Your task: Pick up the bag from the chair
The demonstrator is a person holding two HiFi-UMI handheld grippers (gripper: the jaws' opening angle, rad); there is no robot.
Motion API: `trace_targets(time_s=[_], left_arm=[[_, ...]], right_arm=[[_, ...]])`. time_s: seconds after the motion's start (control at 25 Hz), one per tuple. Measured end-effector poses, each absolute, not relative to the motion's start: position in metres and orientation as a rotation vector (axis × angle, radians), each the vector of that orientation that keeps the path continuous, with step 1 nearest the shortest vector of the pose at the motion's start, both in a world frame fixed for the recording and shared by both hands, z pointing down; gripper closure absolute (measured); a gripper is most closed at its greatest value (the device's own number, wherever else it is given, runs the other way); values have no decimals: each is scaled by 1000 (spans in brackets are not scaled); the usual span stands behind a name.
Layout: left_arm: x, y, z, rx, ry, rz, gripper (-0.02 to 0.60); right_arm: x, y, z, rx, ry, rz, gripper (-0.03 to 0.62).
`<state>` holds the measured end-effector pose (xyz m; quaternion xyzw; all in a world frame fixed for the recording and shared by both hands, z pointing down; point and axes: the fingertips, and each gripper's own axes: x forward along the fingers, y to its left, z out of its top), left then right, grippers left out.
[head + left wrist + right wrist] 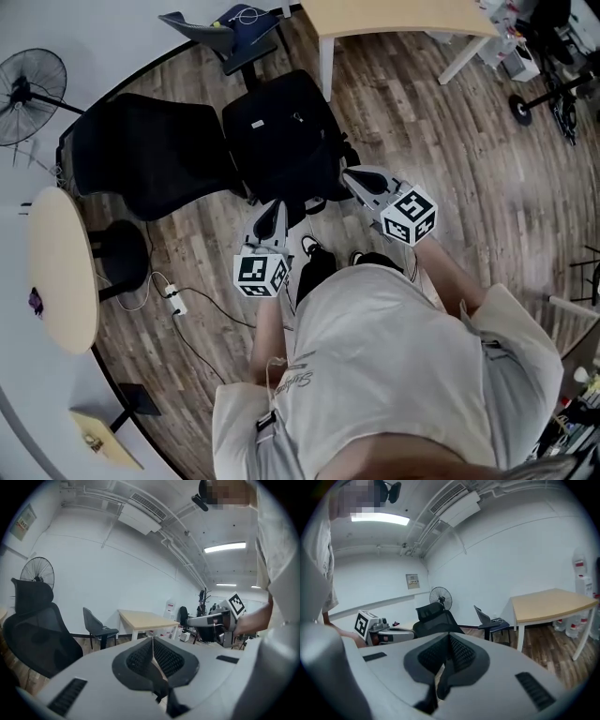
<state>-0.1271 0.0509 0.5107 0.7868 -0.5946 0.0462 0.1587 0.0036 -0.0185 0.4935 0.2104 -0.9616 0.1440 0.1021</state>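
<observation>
Where the plank floor [422, 141] meets a curved white wall [112, 37], a fan [33, 84] stands near a round table [61, 267]; a pale desk [403, 19] sits at the far side; a power strip [175, 300] lies on the boards. On the seat of the black chair [145, 155] rests the black bag [281, 131], its inside not visible; a grey chair [220, 36] beyond it holds a white cable [246, 14]. Near the bag's front edge hover the left gripper [273, 211] and the right gripper [352, 176]; both have their fingers pressed together on nothing.
</observation>
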Motion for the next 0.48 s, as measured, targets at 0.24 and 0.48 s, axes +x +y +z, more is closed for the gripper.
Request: trace_targets(time_s=[0.24, 0.48], left_arm=[[-146, 27, 520, 2273, -1622, 127, 565], [-164, 15, 527, 2292, -1570, 152, 564]], right_arm=[[-8, -26, 500, 661, -2774, 337, 599], [-12, -40, 508, 735, -2741, 359, 599]])
